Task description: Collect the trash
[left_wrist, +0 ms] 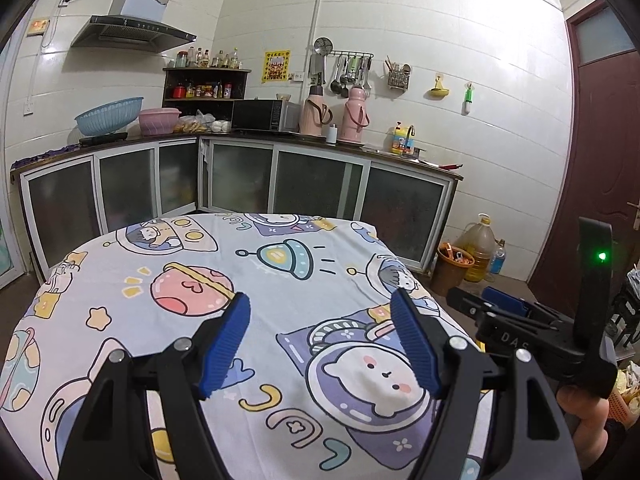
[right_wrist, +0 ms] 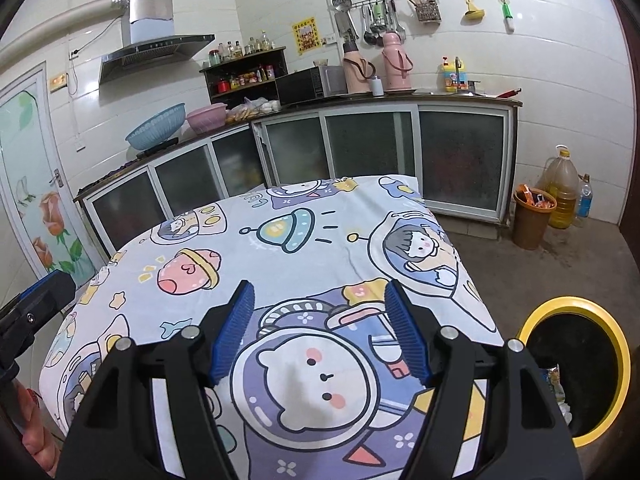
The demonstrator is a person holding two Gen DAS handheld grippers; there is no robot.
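Note:
My left gripper point(left_wrist: 320, 304) is open and empty above the near part of a table covered with a cartoon-print cloth point(left_wrist: 224, 280). My right gripper point(right_wrist: 320, 292) is open and empty above the same cloth point(right_wrist: 320, 236), near its front right corner. A black bin with a yellow rim point(right_wrist: 616, 344) stands on the floor right of the table, with wrappers point(right_wrist: 556, 380) inside. No loose trash shows on the cloth. The right gripper also shows at the right edge of the left wrist view point(left_wrist: 504, 304).
A brown bucket holding wrappers point(right_wrist: 532, 216) and a large oil bottle point(right_wrist: 562, 188) stand by the far wall. Kitchen cabinets point(right_wrist: 372, 140) run behind the table. A dark red door point(left_wrist: 600, 140) is at the right.

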